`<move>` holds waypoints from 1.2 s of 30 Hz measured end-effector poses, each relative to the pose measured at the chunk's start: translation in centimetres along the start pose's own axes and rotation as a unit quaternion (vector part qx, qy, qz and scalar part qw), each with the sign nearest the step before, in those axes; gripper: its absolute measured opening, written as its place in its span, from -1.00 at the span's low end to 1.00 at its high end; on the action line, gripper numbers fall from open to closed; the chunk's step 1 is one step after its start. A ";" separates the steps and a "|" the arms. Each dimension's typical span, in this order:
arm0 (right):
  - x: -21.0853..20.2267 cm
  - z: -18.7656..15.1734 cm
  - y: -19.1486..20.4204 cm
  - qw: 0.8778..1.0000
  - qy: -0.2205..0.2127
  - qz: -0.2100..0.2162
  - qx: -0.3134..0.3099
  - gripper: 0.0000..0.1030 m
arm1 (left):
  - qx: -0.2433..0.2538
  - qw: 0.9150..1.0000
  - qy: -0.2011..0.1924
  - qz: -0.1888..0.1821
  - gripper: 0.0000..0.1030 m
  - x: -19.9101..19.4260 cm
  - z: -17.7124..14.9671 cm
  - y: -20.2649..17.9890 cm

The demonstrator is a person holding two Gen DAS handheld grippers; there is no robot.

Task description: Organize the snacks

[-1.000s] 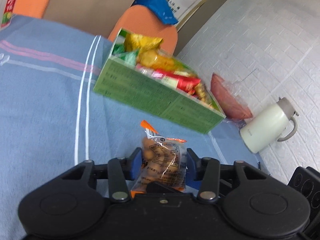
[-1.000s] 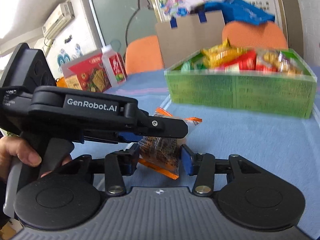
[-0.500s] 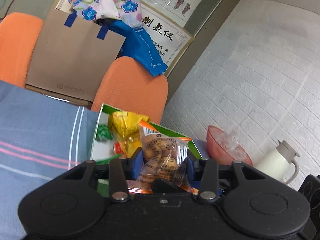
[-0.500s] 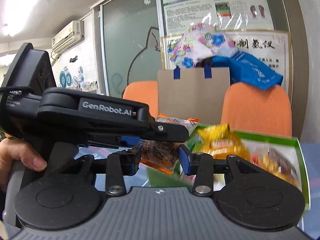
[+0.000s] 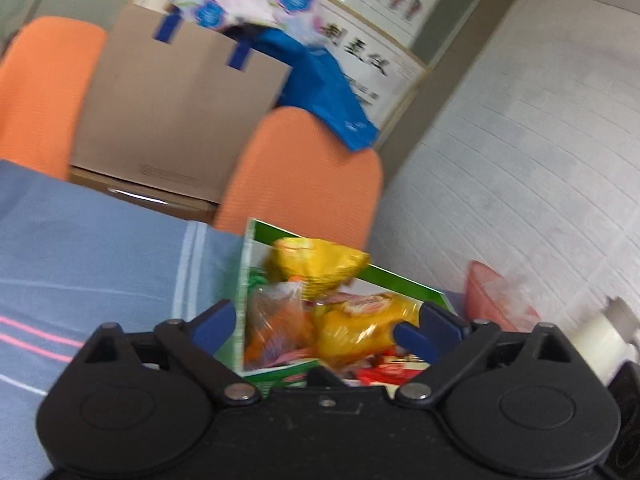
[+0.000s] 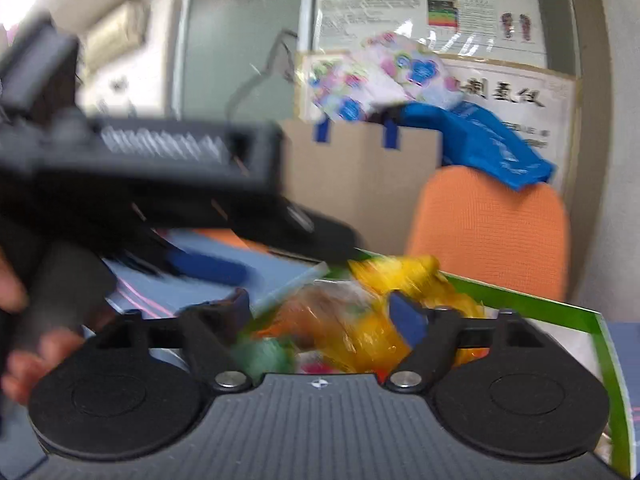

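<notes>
The right claw (image 6: 320,314) hangs over the near corner of the green box (image 6: 560,314), its jaws opening, blue pads clear of a clear orange snack packet (image 6: 320,312) lying between them. Yellow packets (image 6: 404,276) crowd the box beside it. The left claw (image 6: 208,268), blurred, reaches in from the left of the box, a hand (image 6: 28,356) on its grip. Behind the box stands an orange chair (image 6: 488,236).

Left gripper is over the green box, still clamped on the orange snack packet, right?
Not clamped. In the left wrist view the left gripper is opening, its pads clear of the orange packet, which lies in the green box among other snacks. The rest is right.
</notes>
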State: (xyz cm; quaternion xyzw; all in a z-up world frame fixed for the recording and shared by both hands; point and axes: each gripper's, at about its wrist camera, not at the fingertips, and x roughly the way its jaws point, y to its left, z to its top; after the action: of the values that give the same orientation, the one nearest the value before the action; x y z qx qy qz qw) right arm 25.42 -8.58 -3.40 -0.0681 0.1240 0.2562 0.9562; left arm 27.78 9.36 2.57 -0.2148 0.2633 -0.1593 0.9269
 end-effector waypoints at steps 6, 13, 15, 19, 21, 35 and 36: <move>-2.5 -1.4 -0.9 0.999 -0.002 0.008 0.046 1.00 | 0.028 0.999 -0.007 0.014 1.00 -2.5 -1.0 -0.4; -8.6 -0.8 -1.4 0.995 0.013 -0.026 0.093 1.00 | 0.064 0.997 -0.041 0.021 1.00 -7.5 -2.8 -4.1; -11.0 -1.0 -1.5 0.995 0.016 -0.030 0.095 1.00 | 0.062 0.996 -0.050 0.027 1.00 -9.3 -3.9 -5.2; -15.5 -2.4 -1.7 0.994 0.015 -0.048 0.102 1.00 | 0.066 0.996 -0.038 0.038 1.00 -11.6 -6.6 -6.7; -17.0 -3.2 -1.6 0.993 0.021 -0.061 0.097 1.00 | 0.081 0.994 -0.029 0.064 1.00 -12.1 -8.5 -7.7; -19.9 -9.3 -2.9 0.980 0.071 -0.134 0.127 1.00 | 0.151 0.973 0.036 0.170 1.00 -10.7 -18.2 -10.7; -20.0 -9.5 -3.1 0.979 0.072 -0.137 0.132 1.00 | 0.155 0.972 0.037 0.176 1.00 -10.6 -18.3 -10.9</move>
State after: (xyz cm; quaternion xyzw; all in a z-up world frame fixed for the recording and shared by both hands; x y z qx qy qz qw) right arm 8.28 -22.52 -6.83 0.0240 0.2143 0.0988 0.9715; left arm 6.98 -1.36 -1.80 -0.0133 0.3028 -0.0406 0.9521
